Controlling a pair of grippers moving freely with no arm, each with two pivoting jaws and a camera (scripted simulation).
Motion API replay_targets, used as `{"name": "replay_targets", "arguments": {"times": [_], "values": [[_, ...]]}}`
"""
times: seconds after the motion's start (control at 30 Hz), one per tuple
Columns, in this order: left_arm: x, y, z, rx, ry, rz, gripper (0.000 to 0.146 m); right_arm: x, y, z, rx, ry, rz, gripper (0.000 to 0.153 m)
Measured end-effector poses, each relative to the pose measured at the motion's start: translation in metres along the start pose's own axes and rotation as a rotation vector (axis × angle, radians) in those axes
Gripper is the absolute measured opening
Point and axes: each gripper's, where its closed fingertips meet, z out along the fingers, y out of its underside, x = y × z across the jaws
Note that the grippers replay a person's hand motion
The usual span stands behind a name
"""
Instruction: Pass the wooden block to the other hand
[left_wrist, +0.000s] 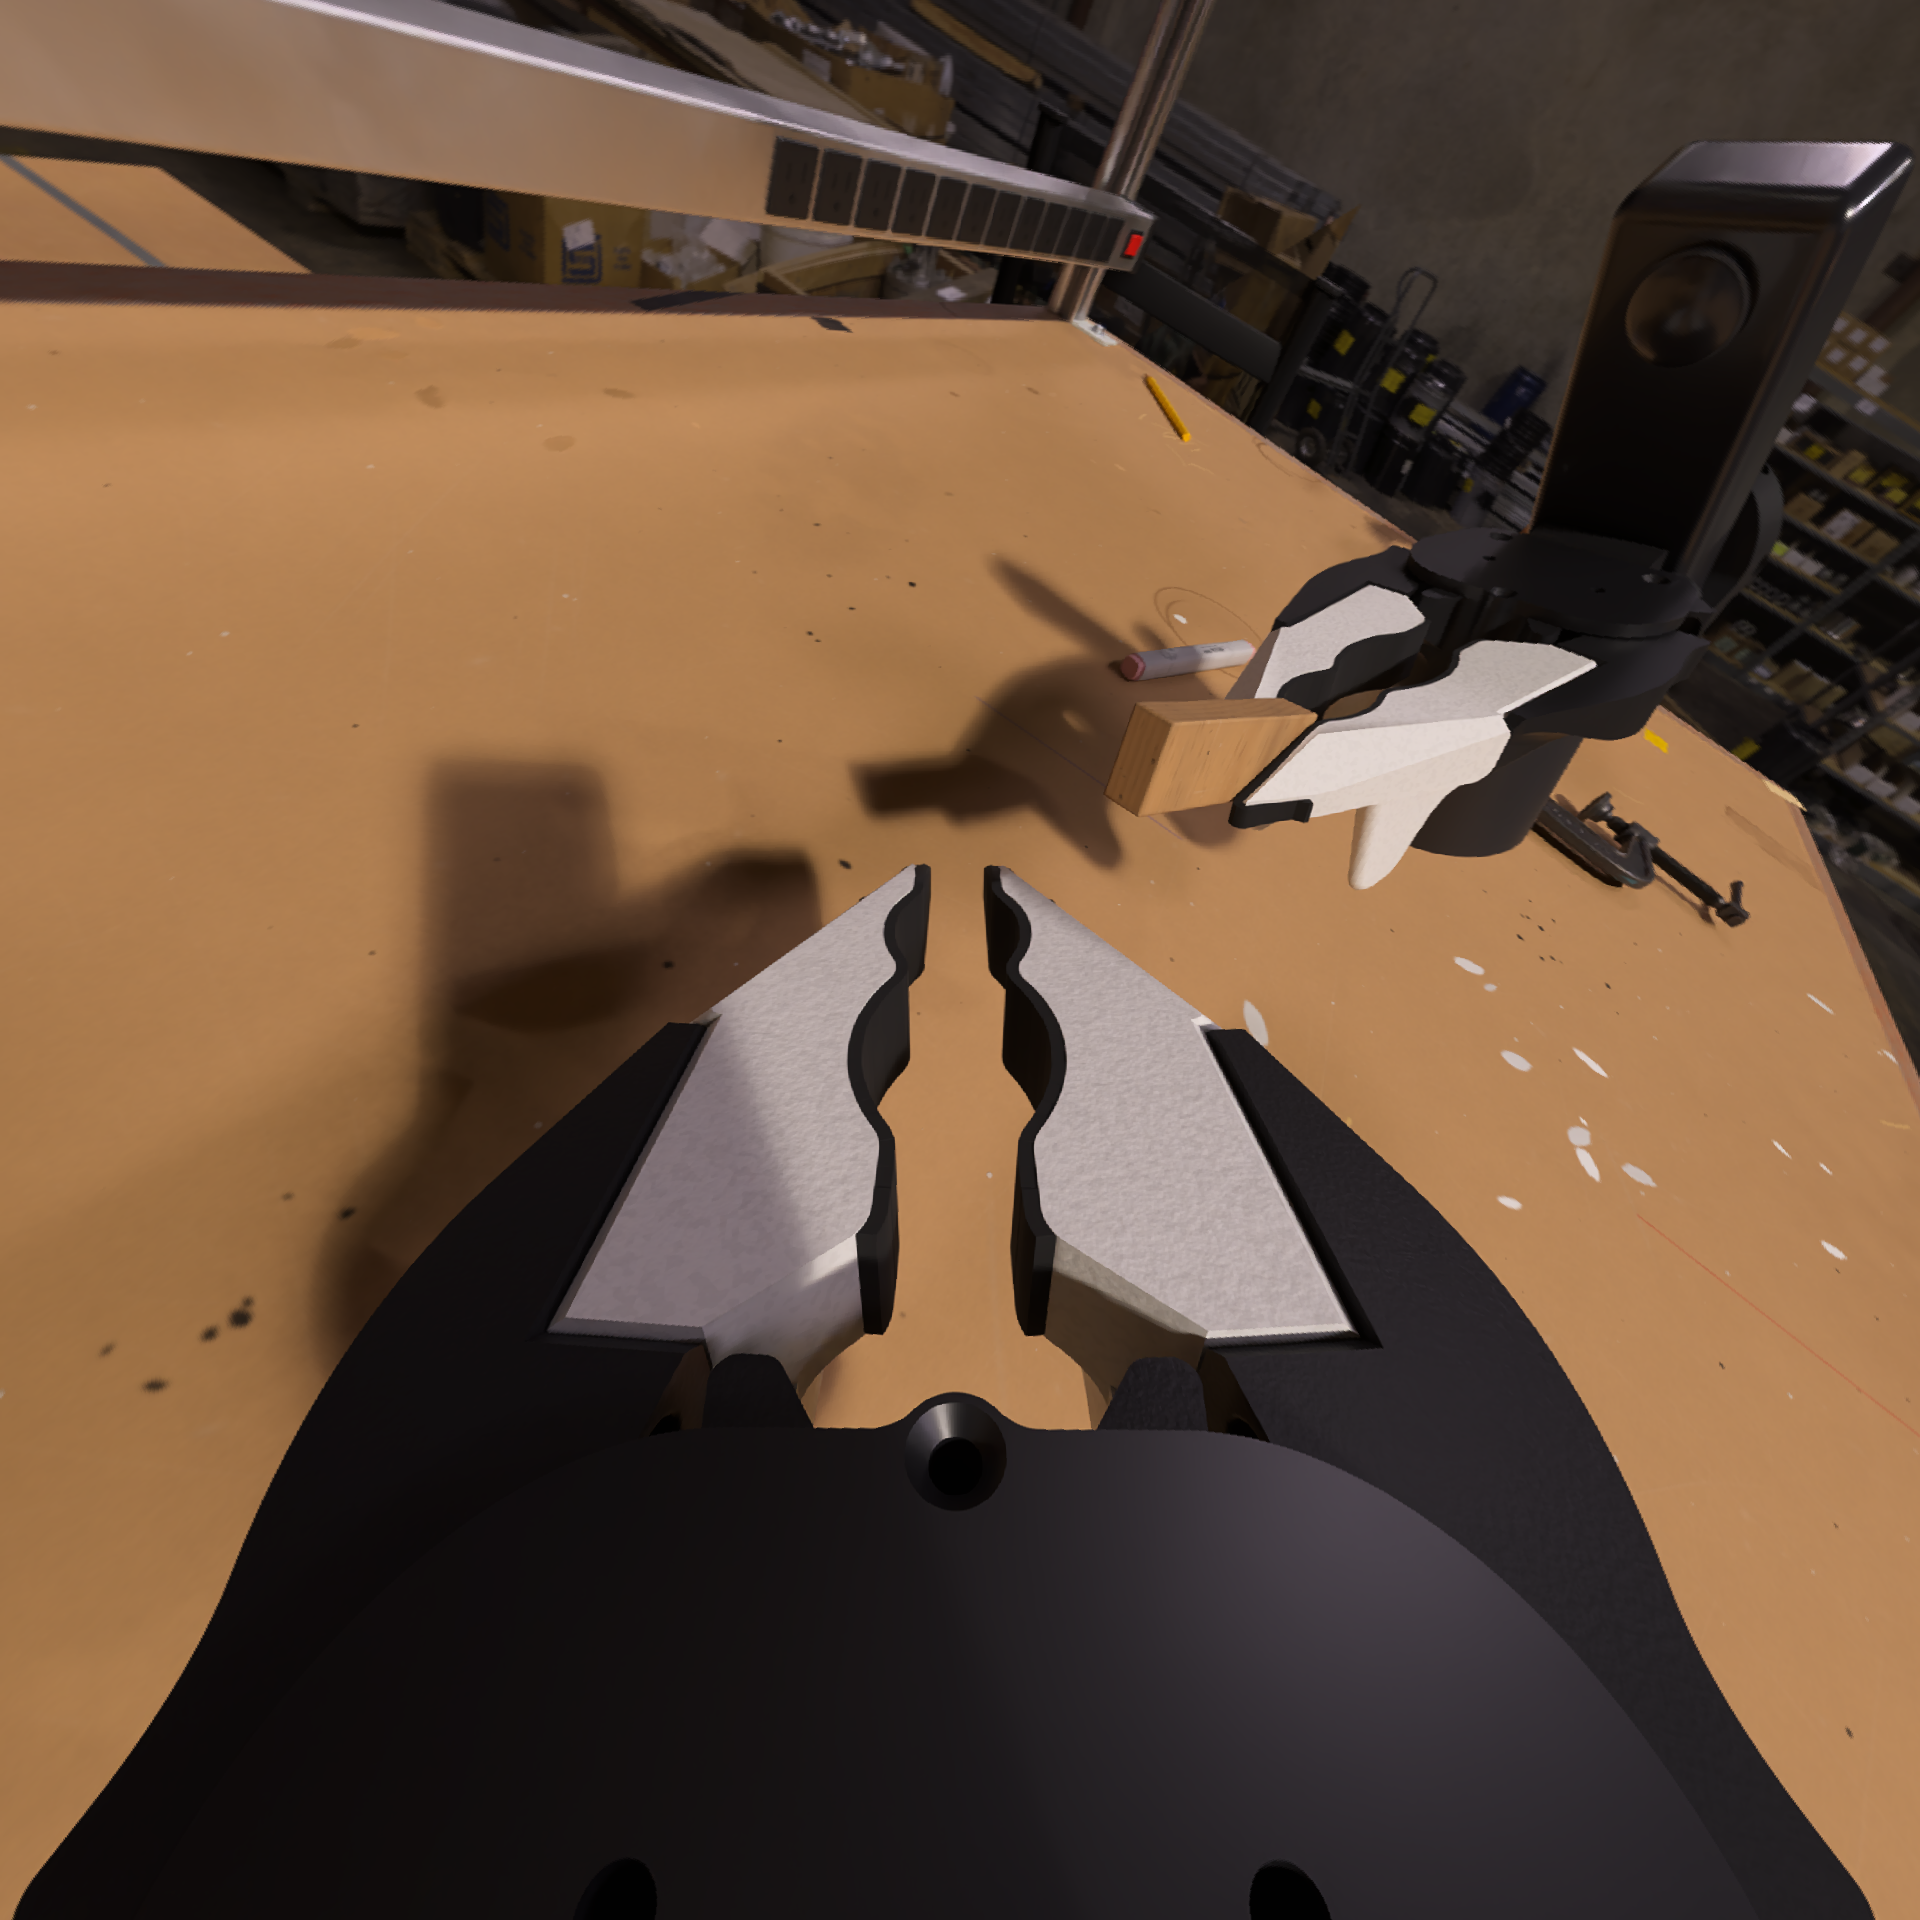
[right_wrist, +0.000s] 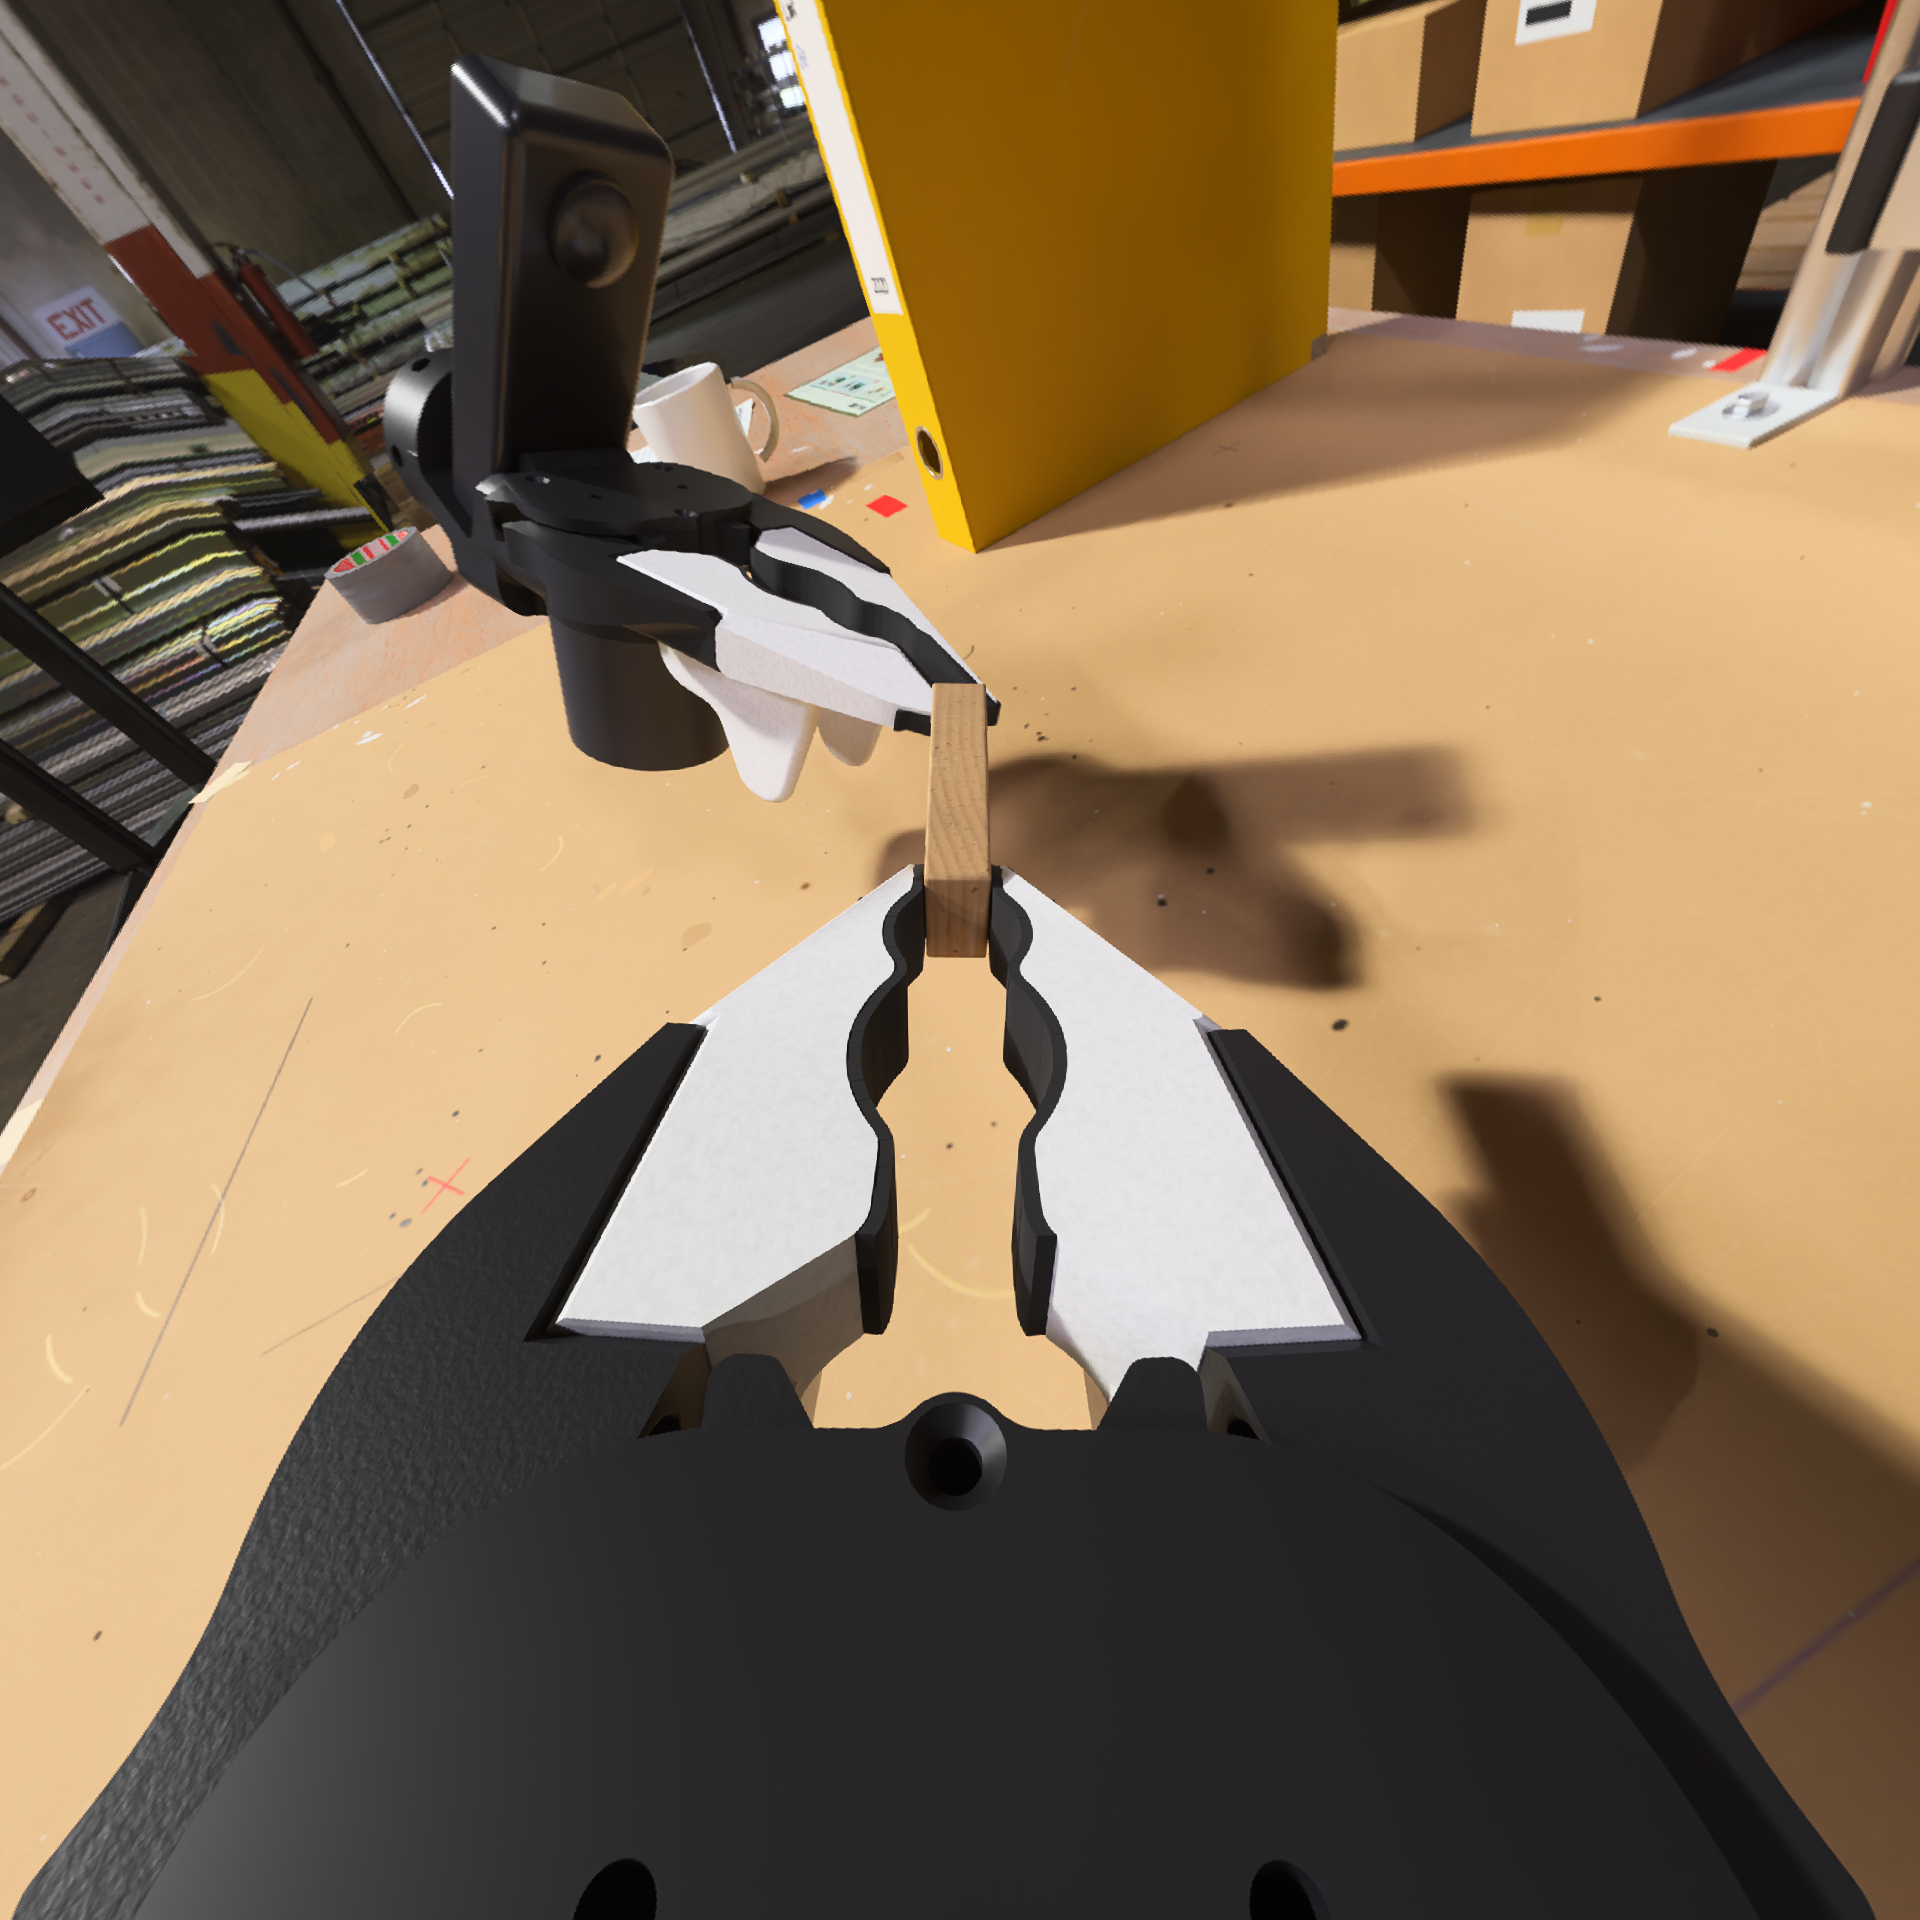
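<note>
You're over a scuffed tan fibreboard workbench in a warehouse of shelving and cartons; the yellow ring binder carries a spine label, and a red-lettered sign hangs far left. Your right gripper clamps the pale, straight-grained wooden block above the bench; your left gripper holds nothing, fingers slightly apart.

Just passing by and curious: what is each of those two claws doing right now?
Left gripper: open a little, holding nothing.
Right gripper: shut on the wooden block, held above the table.
</note>
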Motion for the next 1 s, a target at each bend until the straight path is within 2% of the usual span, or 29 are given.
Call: {"name": "replay_targets", "arguments": {"times": [0.17, 0.47, 0.77, 1.0], "values": [[0.018, 0.000, 0.002, -0.007, 0.083, 0.088, 0.025, -0.010, -0.003, -0.004, 0.021, -0.035, -0.046, 0.011], [0.061, 0.009, 0.004, -0.028, 0.271, 0.267, 0.028, -0.023, 0.008, -0.005, -0.032, -0.108, -0.125, 0.011], [0.091, 0.003, -0.008, 0.020, 0.491, 0.161, 0.030, -0.046, 0.009, -0.007, -0.024, -0.213, -0.155, 0.010], [0.090, 0.006, -0.007, -0.002, 0.493, 0.144, 0.029, -0.050, 0.010, -0.005, -0.026, -0.225, -0.173, 0.010]]}}
